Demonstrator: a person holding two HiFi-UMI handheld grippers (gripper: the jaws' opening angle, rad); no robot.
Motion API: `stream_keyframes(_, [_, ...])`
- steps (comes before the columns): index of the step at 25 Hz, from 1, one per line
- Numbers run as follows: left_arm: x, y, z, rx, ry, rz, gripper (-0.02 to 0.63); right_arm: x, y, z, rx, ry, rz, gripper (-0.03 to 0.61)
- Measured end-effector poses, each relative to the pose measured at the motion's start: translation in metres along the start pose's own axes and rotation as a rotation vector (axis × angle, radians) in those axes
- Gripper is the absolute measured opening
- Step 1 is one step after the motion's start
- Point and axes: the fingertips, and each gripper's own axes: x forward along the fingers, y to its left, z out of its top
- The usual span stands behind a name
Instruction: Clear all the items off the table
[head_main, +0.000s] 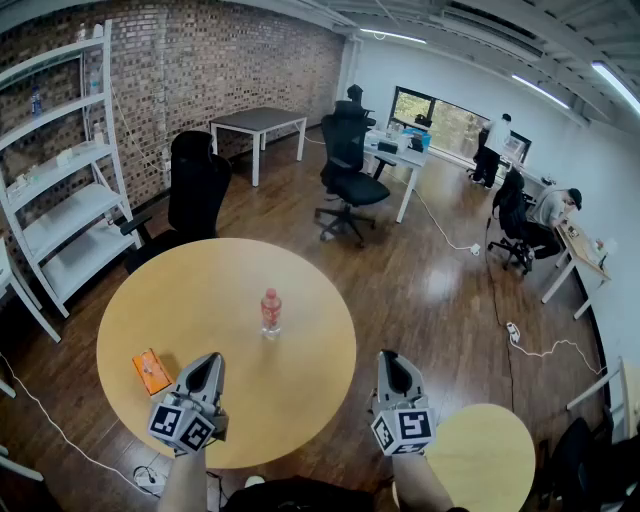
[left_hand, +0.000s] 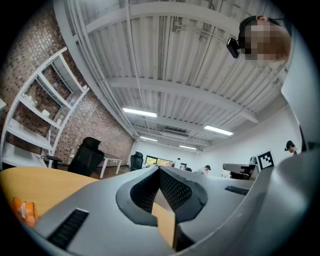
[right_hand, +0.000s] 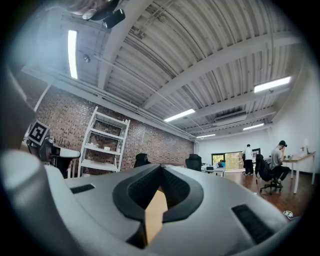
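We see 1 bottle (head_main: 270, 311) at centre frame, its red label too small to read. Our left gripper (head_main: 209, 362) and right gripper (head_main: 391, 360) are closed, empty.

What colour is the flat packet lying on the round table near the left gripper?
Orange. The packet shows best in the head view.

Walls: we see a brick wall (head_main: 200, 70) on the left and a white wall (head_main: 570, 120) beyond.
Floor: dark wooden floor (head_main: 420, 290).
Furniture: we count a white shelf unit (head_main: 60, 170), black office chairs (head_main: 195, 190), a grey desk (head_main: 258, 122) by the brick, and our round table (head_main: 290, 380).
Windows: one window strip (head_main: 440, 115) in the far wall.
Light: lit ceiling tubes (head_main: 390, 36).
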Motion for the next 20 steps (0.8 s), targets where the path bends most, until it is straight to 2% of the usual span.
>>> stream_keyframes(8, [-0.040, 0.052, 0.030, 0.066, -0.040, 0.098, 0.002, 0.033, 0.057, -0.003, -0.069, 0.017, 0.090, 0.005])
stream_keyframes(14, [-0.081, 0.106, 0.068, 0.090, -0.091, 0.211, 0.002, 0.085, 0.126, 0.015, -0.001, -0.043, 0.174, 0.005])
stream_keyframes(18, [-0.117, 0.123, 0.097, 0.197, -0.103, 0.278, 0.002, 0.108, 0.179, 0.024, 0.020, -0.077, 0.273, 0.005])
stream_keyframes(20, [-0.143, 0.137, 0.109, 0.212, -0.115, 0.335, 0.002, 0.116, 0.205, 0.024, 0.028, -0.077, 0.316, 0.005])
